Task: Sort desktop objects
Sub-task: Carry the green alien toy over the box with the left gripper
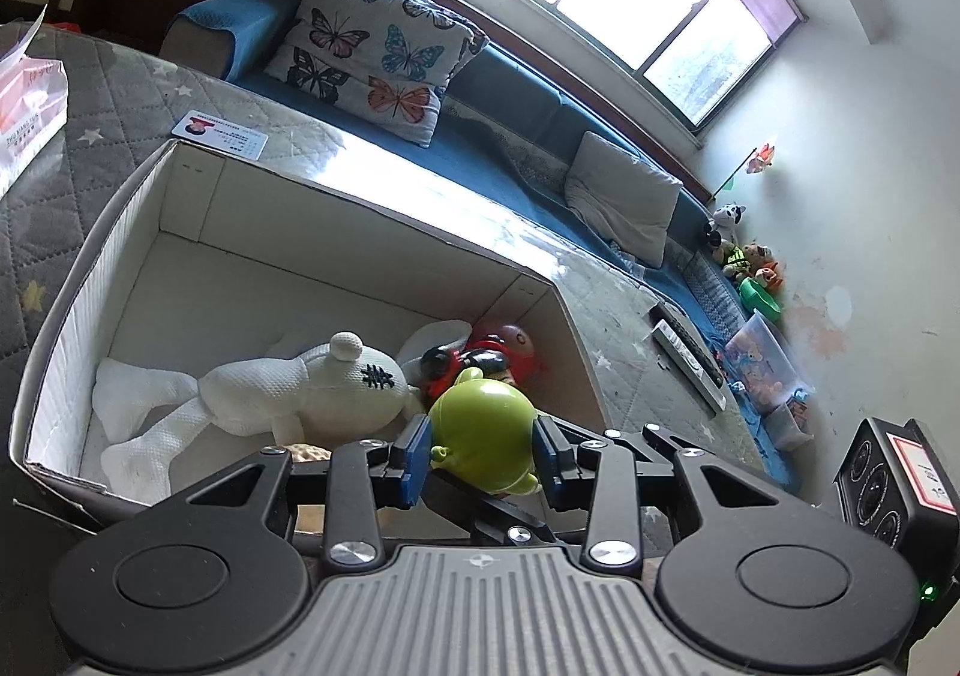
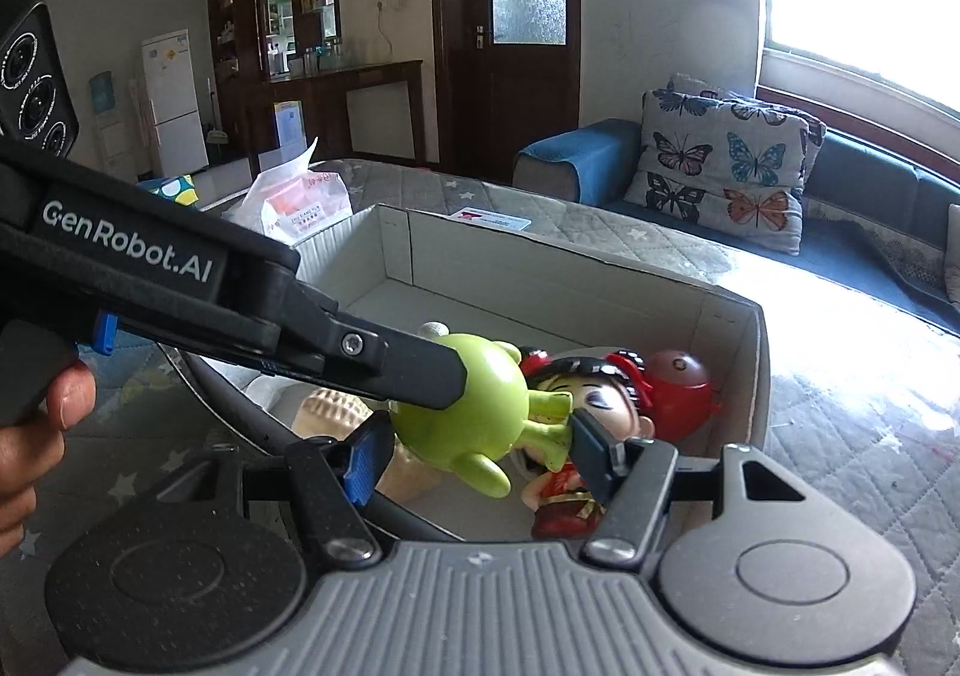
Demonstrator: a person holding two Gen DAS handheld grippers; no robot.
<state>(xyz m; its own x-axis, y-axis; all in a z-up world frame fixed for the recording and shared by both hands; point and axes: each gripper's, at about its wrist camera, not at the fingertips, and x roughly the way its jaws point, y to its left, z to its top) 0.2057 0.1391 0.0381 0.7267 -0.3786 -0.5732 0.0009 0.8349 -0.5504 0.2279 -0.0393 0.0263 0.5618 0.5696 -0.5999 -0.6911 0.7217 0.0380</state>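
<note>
The left gripper (image 1: 483,451) is closed on a green toy (image 1: 483,430): its two blue-padded fingers (image 1: 414,457) press the round body from either side, at 9 and 3 o'clock of the toy, holding it above the near right corner of an open cardboard box (image 1: 180,196). In the right wrist view the same green toy (image 2: 474,406) appears with the left gripper's black finger lying across it from 10 o'clock, the person's hand (image 2: 30,436) at the left edge behind it.

The right gripper (image 2: 474,457) is spread wide, and the toy's lower end and legs sit in the gap between its fingers; whether either pad touches the toy cannot be told.

Just beyond the green toy, inside the box, lie a doll (image 2: 576,436) with black hair and a red outfit and a red round toy (image 2: 681,376) at about 2 o'clock from it. A white plush bear (image 1: 288,394) stretches along the box floor toward 9 o'clock, its legs reaching the left wall. A tan ribbed object (image 2: 336,412) shows low beside the green toy; what it is cannot be told.

The box stands on a table covered with grey quilted cloth (image 1: 90,136) printed with stars. Past the far box wall a white card (image 1: 219,136) lies flat on the cloth, and a tissue pack (image 1: 24,112) sits toward 10 o'clock. Remote controls (image 1: 690,352) lie on the table at 3 o'clock. Farther off is a blue sofa (image 1: 516,94) with a butterfly cushion (image 1: 378,52).
</note>
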